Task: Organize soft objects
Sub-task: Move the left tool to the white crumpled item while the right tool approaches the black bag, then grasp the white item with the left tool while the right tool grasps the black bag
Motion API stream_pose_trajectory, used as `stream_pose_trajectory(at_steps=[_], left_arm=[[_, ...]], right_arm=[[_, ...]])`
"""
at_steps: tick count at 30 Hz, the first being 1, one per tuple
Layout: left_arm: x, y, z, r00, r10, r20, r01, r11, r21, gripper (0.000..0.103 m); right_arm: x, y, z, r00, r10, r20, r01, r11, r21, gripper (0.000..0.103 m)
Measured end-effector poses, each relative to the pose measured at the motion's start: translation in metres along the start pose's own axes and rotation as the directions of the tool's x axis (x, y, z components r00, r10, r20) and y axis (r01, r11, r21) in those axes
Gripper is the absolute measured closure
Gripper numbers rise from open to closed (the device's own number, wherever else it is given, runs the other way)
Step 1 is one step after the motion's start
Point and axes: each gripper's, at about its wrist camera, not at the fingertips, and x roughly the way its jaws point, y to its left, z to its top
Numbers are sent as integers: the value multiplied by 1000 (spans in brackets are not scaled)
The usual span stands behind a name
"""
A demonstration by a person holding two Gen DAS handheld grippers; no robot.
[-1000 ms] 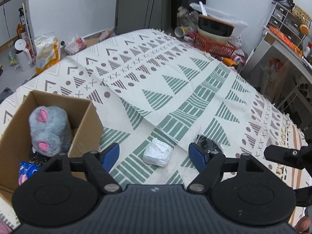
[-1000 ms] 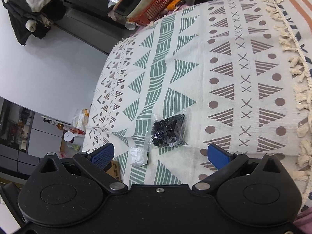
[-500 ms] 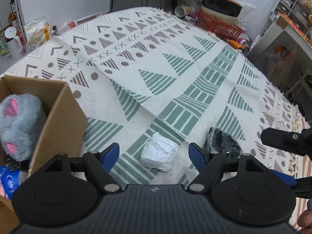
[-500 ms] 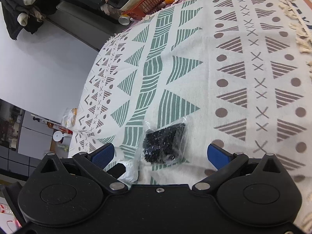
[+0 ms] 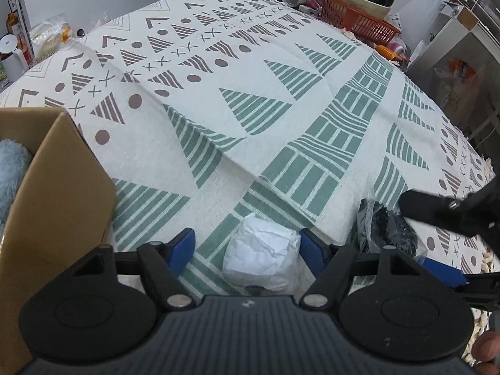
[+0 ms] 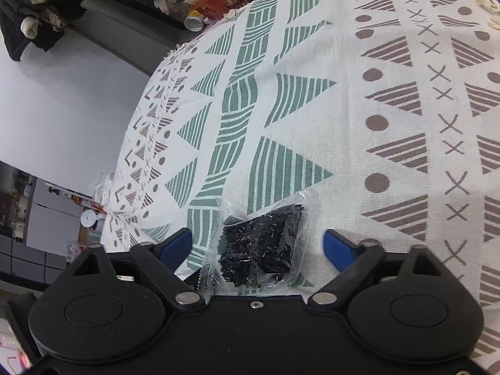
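Nearing white bundle, seemingly closer.

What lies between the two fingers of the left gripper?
A crumpled white bundle lies on the patterned cloth between the left gripper fingers, in the left wrist view.

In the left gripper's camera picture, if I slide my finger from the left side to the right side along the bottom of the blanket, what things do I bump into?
Cardboard box with a fluffy grey toy inside → white crumpled bundle between the open left gripper fingers → clear bag of black bits → right gripper.
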Motion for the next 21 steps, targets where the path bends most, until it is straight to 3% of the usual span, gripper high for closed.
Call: stream_pose_trajectory(at_steps=[2,3,6,13,21], left_arm=[[-1,0,1,1000,4,2,-4,1000,3,54],[-2,0,2,1000,7,-2,-7,1000,12,60],[-9,2,3,999,-35,-5,35,999,-9,60],[-40,0,8,998,-1,66,1,1000,-1,60],[-83,1,6,991,21,129,-21,1000,0,60]], right_arm=[[3,1,-1,1000,-17,4,17,1000,-13,42],[3,0,-1,1000,-23,3,23,1000,-14,43],[0,0,-1,999,-36,17,36,999,2,49],[-21,9,-9,989,-109,97,104,993,52,55],[-56,18,-10,985,-66,159,62,998,31,55]])
